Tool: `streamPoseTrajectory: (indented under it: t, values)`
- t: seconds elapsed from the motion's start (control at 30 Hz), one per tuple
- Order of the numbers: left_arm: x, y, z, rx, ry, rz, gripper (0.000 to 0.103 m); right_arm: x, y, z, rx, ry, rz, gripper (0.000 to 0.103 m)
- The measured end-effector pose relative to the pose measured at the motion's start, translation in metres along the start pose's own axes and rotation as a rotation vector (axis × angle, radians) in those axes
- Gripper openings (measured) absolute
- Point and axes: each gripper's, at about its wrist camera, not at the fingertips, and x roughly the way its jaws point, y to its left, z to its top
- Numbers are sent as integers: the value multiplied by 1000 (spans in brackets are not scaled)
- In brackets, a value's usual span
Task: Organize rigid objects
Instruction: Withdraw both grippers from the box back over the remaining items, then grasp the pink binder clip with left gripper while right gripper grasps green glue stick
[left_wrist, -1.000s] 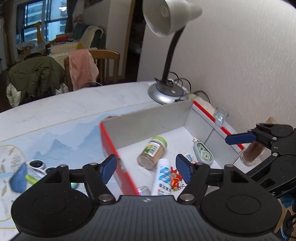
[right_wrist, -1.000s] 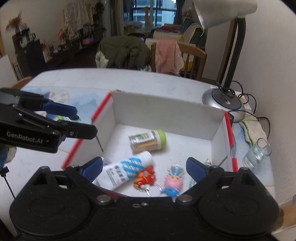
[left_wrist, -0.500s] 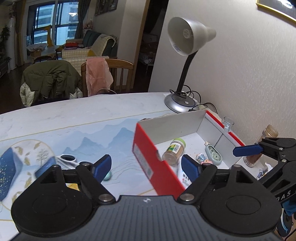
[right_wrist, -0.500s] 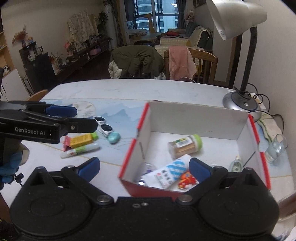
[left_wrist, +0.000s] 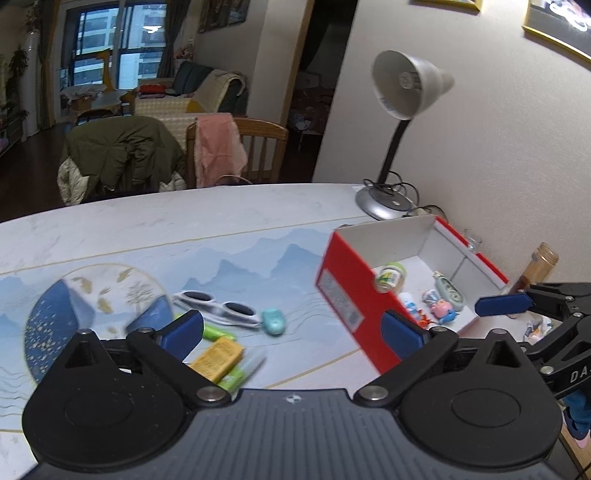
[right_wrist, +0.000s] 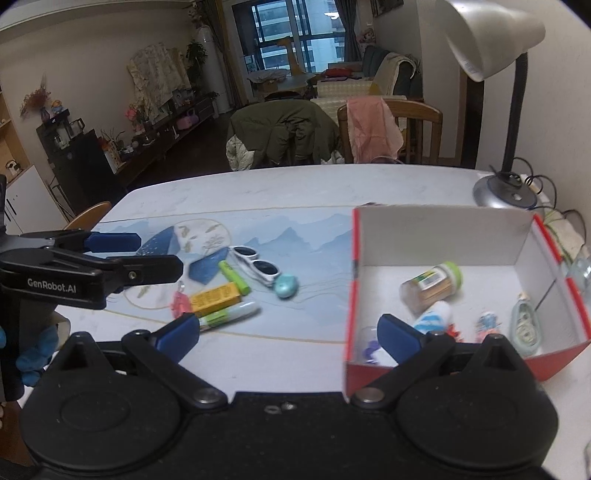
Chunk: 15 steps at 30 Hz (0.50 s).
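Observation:
A red box with white inside stands on the table at the right. It holds a jar with a green lid, a white and blue tube, a correction tape and small toy figures. Loose on the table to its left lie white sunglasses, a teal oval case, a yellow box, green markers and a white and green tube. My left gripper is open and empty above these. My right gripper is open and empty.
A desk lamp stands at the back right with cables by its base. A glass and a brown jar stand behind the box near the wall. Chairs with a coat and a pink cloth stand at the far edge.
Both grippers have drawn back and leftward from over the box. The loose items left of the box have come into view. Both grippers stay open and empty.

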Motion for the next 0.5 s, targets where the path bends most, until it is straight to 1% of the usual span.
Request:
streamPoseTrajectory:
  t: [0.17,0.33,0.5]
  values:
    - [0,33,-12,-9,-3,47,103,16,18,-3,34,22,-7,103]
    - [7,71,-27,-45,34,80,103,32,36,-4,63,46,-27,102]
    - [19,100,-45,-59,67,80,103,52,54,-4,82,79,-44,101]
